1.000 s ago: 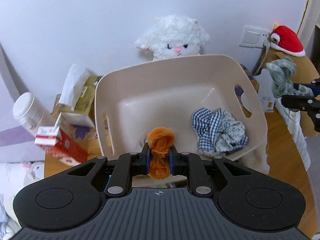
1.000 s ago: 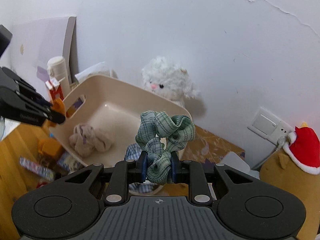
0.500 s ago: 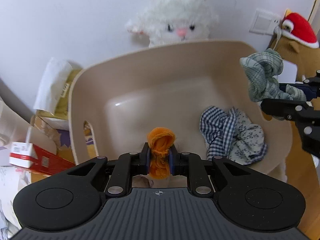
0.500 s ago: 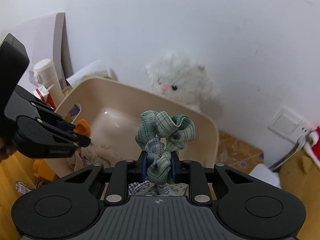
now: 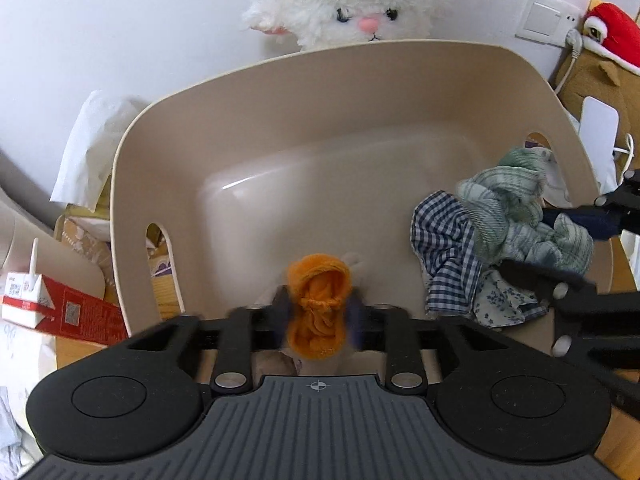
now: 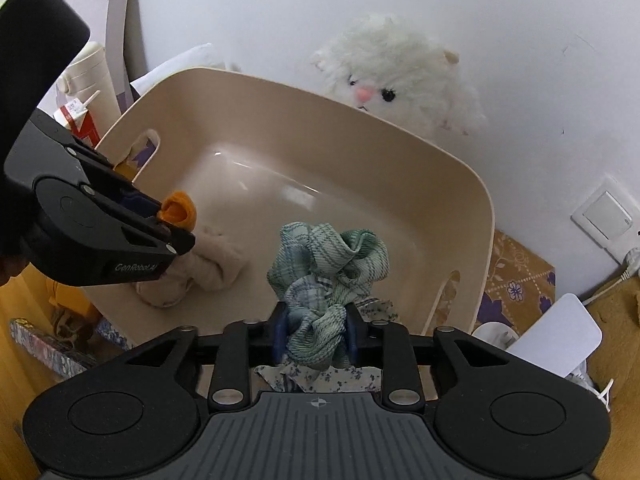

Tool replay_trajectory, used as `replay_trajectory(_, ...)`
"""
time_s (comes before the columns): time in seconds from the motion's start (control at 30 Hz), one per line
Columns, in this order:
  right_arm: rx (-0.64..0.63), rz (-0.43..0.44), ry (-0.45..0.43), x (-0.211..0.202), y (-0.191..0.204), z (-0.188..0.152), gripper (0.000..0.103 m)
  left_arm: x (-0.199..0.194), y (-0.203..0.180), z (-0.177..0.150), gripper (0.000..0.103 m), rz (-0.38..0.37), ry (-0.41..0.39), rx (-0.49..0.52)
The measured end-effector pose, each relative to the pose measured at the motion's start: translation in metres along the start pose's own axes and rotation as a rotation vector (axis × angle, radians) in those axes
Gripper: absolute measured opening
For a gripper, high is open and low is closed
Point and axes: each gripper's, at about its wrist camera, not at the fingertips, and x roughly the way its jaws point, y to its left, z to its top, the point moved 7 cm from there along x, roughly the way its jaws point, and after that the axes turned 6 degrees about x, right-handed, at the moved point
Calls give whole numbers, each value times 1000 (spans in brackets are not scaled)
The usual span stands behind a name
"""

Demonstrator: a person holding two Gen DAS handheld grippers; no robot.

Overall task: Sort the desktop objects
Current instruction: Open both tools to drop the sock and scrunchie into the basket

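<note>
Nearest the left wrist camera, the left claw (image 5: 318,316) is opening; its blurred fingers have drawn off the orange scrunchie (image 5: 319,306), which sits loose between them over the near edge of the beige bin (image 5: 320,92). Whether the pads brush the cloth cannot be told through the blur. The right claw (image 6: 316,338) is opening too, the green plaid scrunchie (image 6: 328,268) bunched between its blue pads and apparently filling the gap. Below it, part-covered, lie a blue checked scrunchie (image 5: 444,248) and a floral one (image 5: 500,300). A beige scrunchie (image 6: 200,272) on the bin floor is half hidden by the left claw. Beyond the far rim, the white plush cat (image 5: 352,4) shows only its head. A red milk carton (image 5: 52,312) on the desk (image 5: 80,352) is cut off at the left.
</note>
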Motion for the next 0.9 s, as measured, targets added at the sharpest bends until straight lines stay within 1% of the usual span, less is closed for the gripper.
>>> replay_trajectory(0.03,3,0,-10,-2,1,0,52,0,-2,1,59,7,0,-20)
replay_trajectory(0.07,4,-2,-22,-4,1,1,54,-4,-1,2,62,12,-7,-24)
replay_trajectory(0.1,5,-5,-35,-6,1,2,58,-6,0,1,66,21,-17,-27)
replay_trajectory(0.13,1,-7,-48,-9,2,3,63,-9,0,1,68,31,-23,-25)
replay_trajectory(0.17,-3,-11,-60,-12,2,4,66,-10,1,0,69,38,-24,-22)
replay_trajectory(0.23,-16,-25,-85,-18,2,3,78,-13,2,-3,72,56,-21,-26)
replay_trajectory(0.27,-17,-29,-93,-21,1,3,79,-16,2,-4,72,61,-21,-33)
replay_trajectory(0.3,-14,-29,-100,-24,0,2,80,-19,3,-6,72,59,-25,-51)
replay_trajectory(0.33,-6,-29,-104,-26,-1,1,86,-21,4,-8,73,53,-27,-59)
replay_trajectory(0.37,2,-31,-107,-27,-2,-1,90,-24,4,-10,73,46,-29,-68)
replay_trajectory(0.43,13,-36,-120,-33,-3,-5,101,-30,4,-13,77,39,-31,-86)
replay_trajectory(0.47,15,-38,-131,-36,-3,-7,103,-33,3,-16,78,35,-34,-95)
replay_trajectory(0.57,9,-48,-168,-47,-4,-14,103,-44,2,-24,78,38,-56,-123)
replay_trajectory(0.63,23,-56,-169,-51,-7,-20,103,-54,2,-30,78,37,-80,-141)
replay_trajectory(0.7,47,-50,-170,-55,-9,-27,103,-62,2,-35,80,26,-101,-150)
replay_trajectory(0.8,87,-47,-177,-60,-12,-39,103,-72,0,-46,81,-8,-122,-147)
replay_trajectory(0.9,123,-46,-172,-61,-13,-54,103,-78,-1,-62,81,4,-137,-120)
